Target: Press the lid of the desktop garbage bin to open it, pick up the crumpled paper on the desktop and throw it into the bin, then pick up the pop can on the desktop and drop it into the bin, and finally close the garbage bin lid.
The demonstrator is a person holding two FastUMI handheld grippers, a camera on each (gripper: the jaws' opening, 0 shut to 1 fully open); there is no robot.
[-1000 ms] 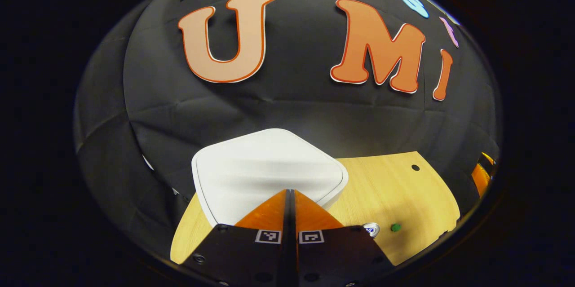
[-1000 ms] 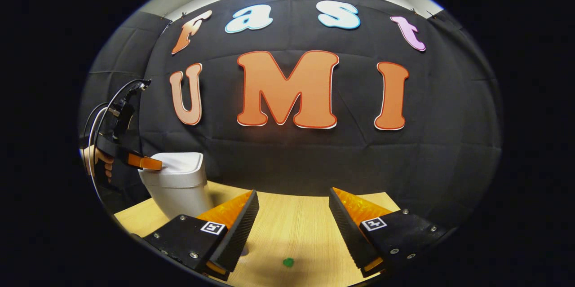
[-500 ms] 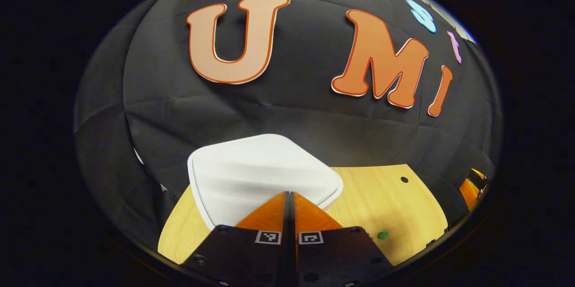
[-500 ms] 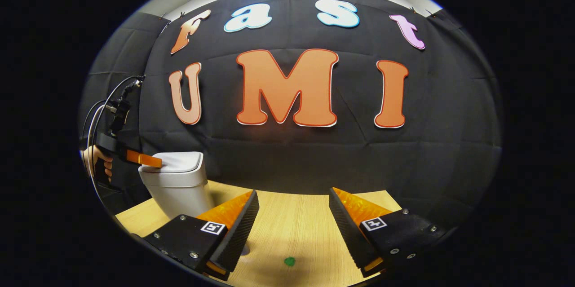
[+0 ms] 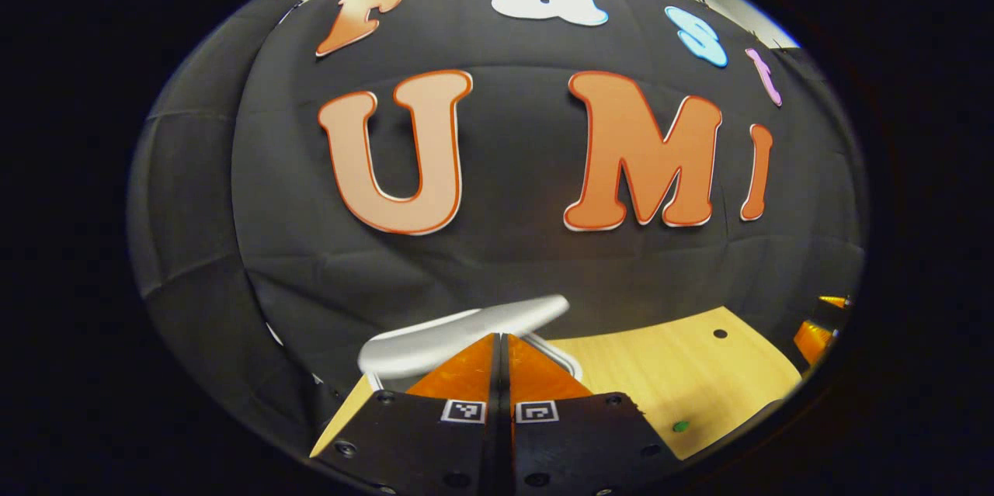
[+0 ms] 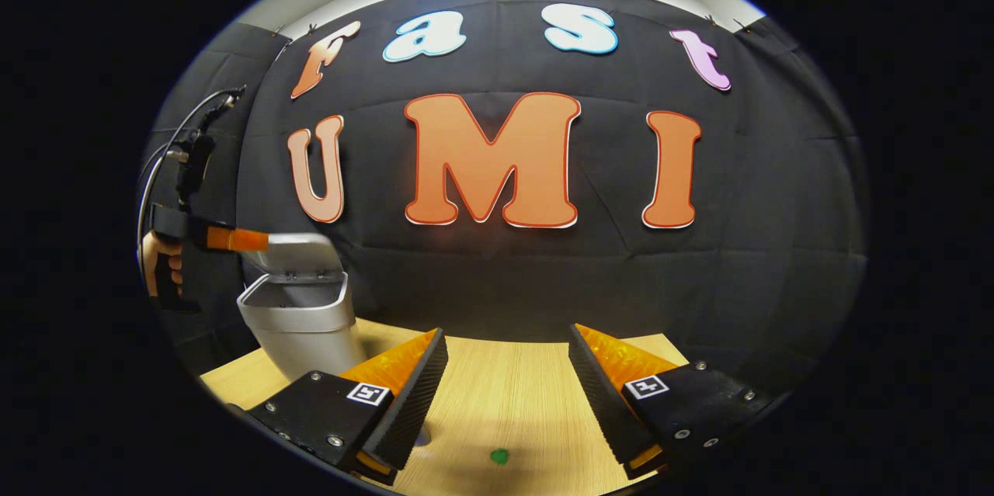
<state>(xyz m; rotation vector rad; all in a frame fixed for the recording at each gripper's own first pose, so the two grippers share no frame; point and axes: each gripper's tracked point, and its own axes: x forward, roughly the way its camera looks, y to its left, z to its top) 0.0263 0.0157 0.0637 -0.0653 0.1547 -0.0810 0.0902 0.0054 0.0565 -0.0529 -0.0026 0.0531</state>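
The white desktop bin [image 6: 299,329] stands at the table's left end with its lid [image 6: 299,251] swung up and the mouth open. In the left gripper view the raised lid [image 5: 466,327] is seen almost edge-on just beyond my left gripper [image 5: 501,339], which is shut with nothing between its fingers. From the right gripper view, the left gripper [image 6: 247,239] is level with the lid's front edge, held by a hand [image 6: 155,263]. My right gripper [image 6: 509,372] hangs open over the tabletop, empty, right of the bin.
The light wooden table [image 6: 505,403] runs to the black cloth wall behind. A small green dot [image 6: 499,456] lies on it below the right gripper, seen too as the green dot [image 5: 681,426]. A dark hole [image 5: 720,334] marks the table farther back.
The bin lid, flat and closed under the left gripper's tips before, has popped up. The left gripper has risen with it. The right gripper has hardly moved.
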